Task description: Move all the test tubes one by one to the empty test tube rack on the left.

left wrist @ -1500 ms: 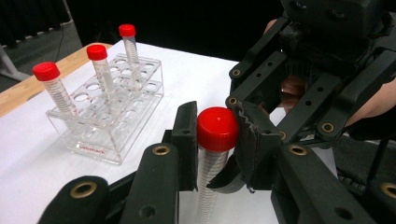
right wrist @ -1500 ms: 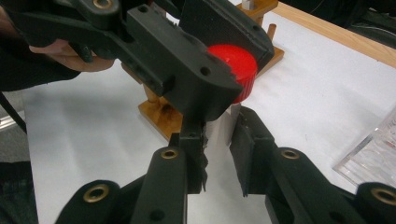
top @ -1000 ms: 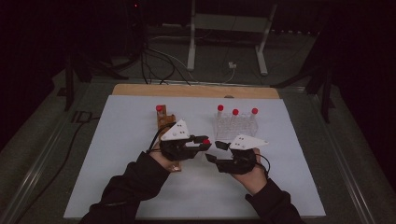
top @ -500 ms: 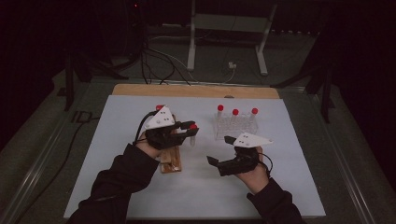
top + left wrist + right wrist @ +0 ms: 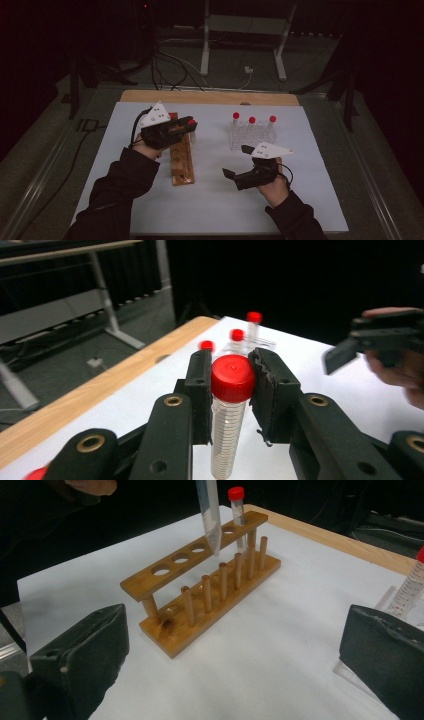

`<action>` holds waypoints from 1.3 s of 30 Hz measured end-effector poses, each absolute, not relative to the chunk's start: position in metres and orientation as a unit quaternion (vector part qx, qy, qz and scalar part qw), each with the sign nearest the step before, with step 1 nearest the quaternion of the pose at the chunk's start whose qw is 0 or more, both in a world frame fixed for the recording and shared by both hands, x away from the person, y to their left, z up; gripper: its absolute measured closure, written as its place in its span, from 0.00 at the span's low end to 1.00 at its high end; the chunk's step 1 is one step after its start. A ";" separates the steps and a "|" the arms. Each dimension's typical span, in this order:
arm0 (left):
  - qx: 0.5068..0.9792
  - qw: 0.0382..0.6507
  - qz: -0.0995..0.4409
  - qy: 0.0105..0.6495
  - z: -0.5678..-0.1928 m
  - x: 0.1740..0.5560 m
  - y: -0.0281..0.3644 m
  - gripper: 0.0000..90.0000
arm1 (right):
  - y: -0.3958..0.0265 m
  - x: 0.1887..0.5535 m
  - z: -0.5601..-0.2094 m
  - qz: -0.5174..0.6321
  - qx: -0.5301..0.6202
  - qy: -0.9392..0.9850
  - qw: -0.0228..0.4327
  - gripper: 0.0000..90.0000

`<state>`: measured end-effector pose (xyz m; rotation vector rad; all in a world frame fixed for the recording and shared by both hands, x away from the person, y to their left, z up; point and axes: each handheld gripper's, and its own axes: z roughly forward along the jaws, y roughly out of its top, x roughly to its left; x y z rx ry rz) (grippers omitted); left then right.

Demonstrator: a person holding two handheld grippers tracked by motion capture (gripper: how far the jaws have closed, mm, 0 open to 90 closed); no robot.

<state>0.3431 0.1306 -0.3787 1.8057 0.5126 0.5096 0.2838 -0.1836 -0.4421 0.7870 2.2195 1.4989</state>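
Holding the red-capped clear plastic tube (image 5: 230,410) clamped upright just under its cap, left gripper (image 5: 186,126) hangs its tip over the wooden peg rack (image 5: 200,587)'s open holes, straight below; right gripper (image 5: 239,162) idles agape at 4 o'clock.

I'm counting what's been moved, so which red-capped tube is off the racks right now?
The tube clamped in the left gripper, hanging over the wooden rack. One other stands in that rack's end hole; three sit in the clear rack.

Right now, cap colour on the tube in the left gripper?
Red. The cap on the clear tube shows best in the left gripper view.
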 end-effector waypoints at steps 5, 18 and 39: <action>0.758 0.561 0.234 0.237 -0.376 0.352 0.143 0.80 | -0.185 0.284 -0.441 0.533 0.277 0.780 0.176 0.00; 0.724 0.564 0.270 0.292 -0.377 0.373 0.173 0.80 | -0.184 0.284 -0.442 0.532 0.273 0.783 0.174 0.00; 0.720 0.549 0.254 0.340 -0.432 0.397 0.175 0.80 | -0.186 0.284 -0.443 0.529 0.274 0.784 0.175 0.00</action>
